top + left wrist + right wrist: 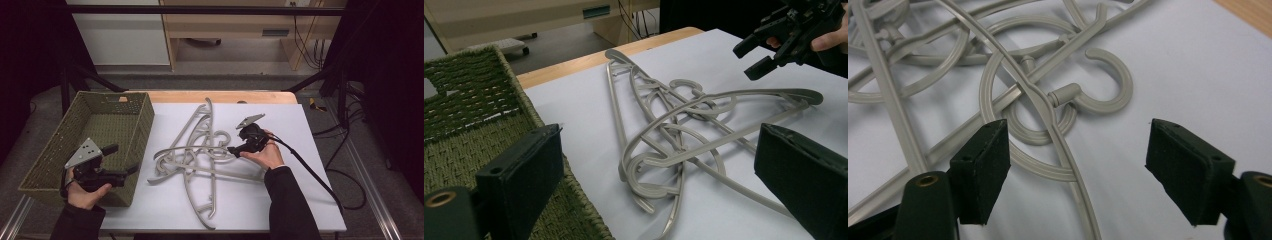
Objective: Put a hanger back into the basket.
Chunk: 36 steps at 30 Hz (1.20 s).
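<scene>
A tangled pile of grey plastic hangers [200, 150] lies in the middle of the white sheet [280, 200] on the table, just right of the green woven basket [100, 120]. The right gripper [234, 149] hangs low over the right edge of the pile, jaws apart with nothing pressed between them; in its own view one hanger's arm runs between the pads and a hook [1108, 85] lies just ahead, though I can't quite tell whether a pad touches plastic. The left gripper [125, 160] sits over the basket's near corner, jaws wide and empty.
</scene>
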Each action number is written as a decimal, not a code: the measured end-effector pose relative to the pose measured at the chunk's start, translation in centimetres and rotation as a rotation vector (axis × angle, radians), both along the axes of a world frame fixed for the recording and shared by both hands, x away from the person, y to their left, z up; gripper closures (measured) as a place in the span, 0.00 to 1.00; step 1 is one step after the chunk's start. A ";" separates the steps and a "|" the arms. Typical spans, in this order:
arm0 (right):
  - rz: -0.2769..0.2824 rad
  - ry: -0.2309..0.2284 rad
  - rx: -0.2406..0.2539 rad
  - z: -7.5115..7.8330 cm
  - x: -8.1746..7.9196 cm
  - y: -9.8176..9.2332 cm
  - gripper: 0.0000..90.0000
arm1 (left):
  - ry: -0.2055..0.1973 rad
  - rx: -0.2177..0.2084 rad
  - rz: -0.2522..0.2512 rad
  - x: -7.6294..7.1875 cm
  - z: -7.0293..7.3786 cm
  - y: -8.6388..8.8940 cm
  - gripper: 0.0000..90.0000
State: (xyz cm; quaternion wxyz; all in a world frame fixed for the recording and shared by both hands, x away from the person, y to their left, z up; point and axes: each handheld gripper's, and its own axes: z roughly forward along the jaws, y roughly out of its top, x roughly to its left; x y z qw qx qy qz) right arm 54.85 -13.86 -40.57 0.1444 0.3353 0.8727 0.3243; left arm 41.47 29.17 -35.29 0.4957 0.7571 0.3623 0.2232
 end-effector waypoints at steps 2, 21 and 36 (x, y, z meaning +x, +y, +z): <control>0.000 0.018 -0.010 -0.4 0.4 0.3 0.31 | 0.000 0.000 0.000 0.0 0.0 0.0 0.06; 0.048 0.093 -0.059 -4.2 2.4 1.6 0.56 | -0.001 0.011 -0.002 0.0 0.1 -0.1 0.06; 0.137 0.143 -0.096 -5.0 2.9 1.8 0.85 | 0.006 0.025 -0.012 0.1 -0.1 -0.4 0.07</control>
